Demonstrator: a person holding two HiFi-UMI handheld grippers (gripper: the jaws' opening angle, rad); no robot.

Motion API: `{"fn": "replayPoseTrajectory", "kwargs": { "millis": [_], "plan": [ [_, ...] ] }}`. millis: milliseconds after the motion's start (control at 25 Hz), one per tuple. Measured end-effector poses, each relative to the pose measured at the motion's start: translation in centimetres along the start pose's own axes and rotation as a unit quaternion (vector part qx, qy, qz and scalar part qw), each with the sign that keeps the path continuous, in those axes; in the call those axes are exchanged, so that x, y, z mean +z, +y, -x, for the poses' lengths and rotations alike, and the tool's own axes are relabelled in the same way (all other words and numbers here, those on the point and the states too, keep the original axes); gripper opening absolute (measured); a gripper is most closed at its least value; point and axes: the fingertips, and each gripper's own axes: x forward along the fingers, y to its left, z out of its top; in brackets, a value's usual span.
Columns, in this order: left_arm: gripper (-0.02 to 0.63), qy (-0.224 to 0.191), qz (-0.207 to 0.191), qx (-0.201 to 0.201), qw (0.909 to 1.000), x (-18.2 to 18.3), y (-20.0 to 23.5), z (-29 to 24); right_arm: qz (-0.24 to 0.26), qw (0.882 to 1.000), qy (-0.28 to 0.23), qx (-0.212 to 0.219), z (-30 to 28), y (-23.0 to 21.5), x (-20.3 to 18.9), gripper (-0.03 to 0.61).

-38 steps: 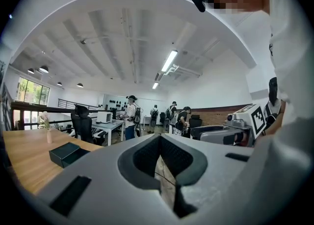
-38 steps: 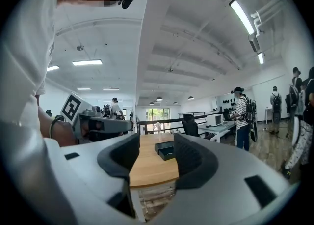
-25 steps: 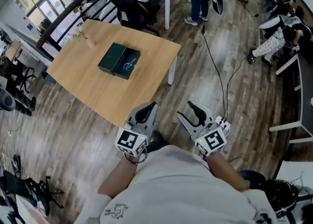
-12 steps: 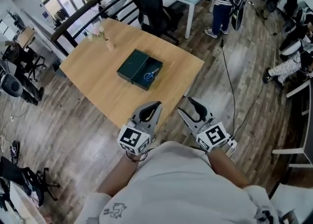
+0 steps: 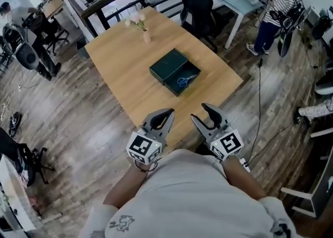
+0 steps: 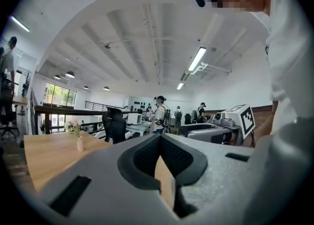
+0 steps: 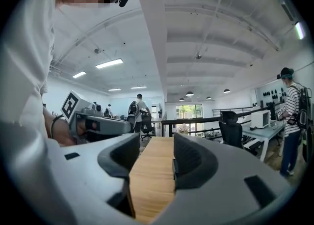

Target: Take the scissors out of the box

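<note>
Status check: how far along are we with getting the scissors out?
Done: the box lies open on the table. In hand: nothing; left hand-held gripper shut, right hand-held gripper open, both at the table's near edge. Left: reach, grasp the scissors, lift them out.

The box (image 5: 175, 71) is dark green; the scissors (image 5: 183, 81) have blue handles. The worktop (image 5: 119, 70) is pale wood, the floor (image 5: 78, 128) grey-brown planks. The left tool (image 5: 165, 113) and right tool (image 5: 200, 113) are grey with black-and-white square markers.
</note>
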Motion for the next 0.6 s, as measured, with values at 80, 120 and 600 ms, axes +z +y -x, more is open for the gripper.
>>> {"fn": "replayPoseTrajectory", "kwargs": {
  "millis": [80,120,600],
  "plan": [
    [0.005,0.000,0.005,0.019,0.9998,-0.1,1.1,0.3,0.002,1.000,0.002,0.019,-1.3,-0.2,0.0,0.224],
    [0.005,0.000,0.006,0.029,0.9996,-0.2,1.5,0.3,0.003,1.000,0.004,0.028,-1.9,-0.4,-0.2,0.224],
    [0.005,0.009,0.034,0.152,0.9877,-1.2,7.1,-0.8,0.010,0.988,0.032,0.148,-9.8,-5.2,-1.7,0.222]
  ]
}}
